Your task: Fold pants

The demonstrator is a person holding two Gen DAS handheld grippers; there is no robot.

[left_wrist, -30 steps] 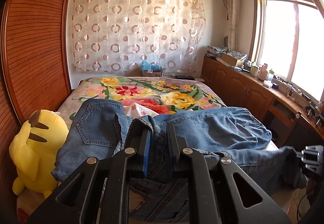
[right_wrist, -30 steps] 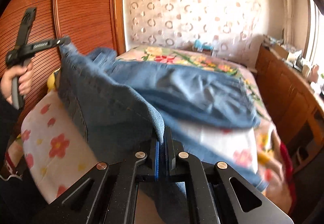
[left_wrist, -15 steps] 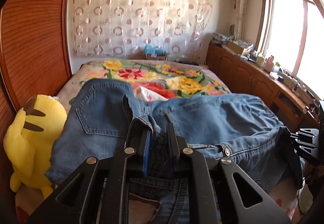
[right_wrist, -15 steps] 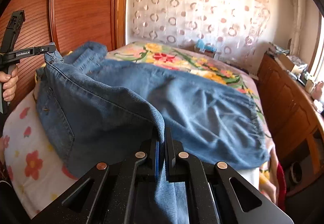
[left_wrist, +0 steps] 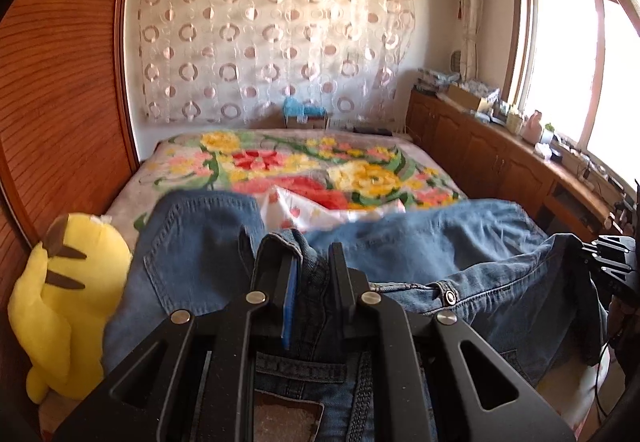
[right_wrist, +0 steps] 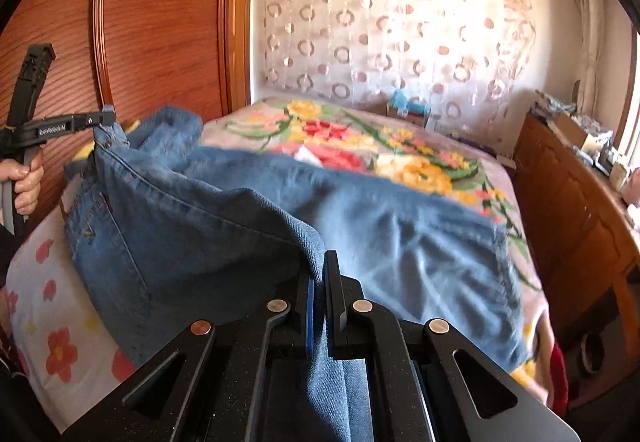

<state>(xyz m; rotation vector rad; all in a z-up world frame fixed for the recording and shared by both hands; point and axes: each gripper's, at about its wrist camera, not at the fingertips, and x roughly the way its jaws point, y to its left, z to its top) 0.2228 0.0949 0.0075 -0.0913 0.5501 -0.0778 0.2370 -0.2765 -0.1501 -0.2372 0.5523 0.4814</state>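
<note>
Bed (left_wrist: 384,154) bears jeans (right_wrist: 280,218), both claws clamping them.

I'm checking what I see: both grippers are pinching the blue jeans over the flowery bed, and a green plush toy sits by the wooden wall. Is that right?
Almost. The plush toy is yellow, not green; the left wrist view shows it beside the wooden wall. The rest holds: the left gripper and the right gripper are both shut on the blue jeans over the flowery bed.

White lettering "GenRobot.AI" runs along the left gripper (right_wrist: 105,119); no other text is legible.
</note>
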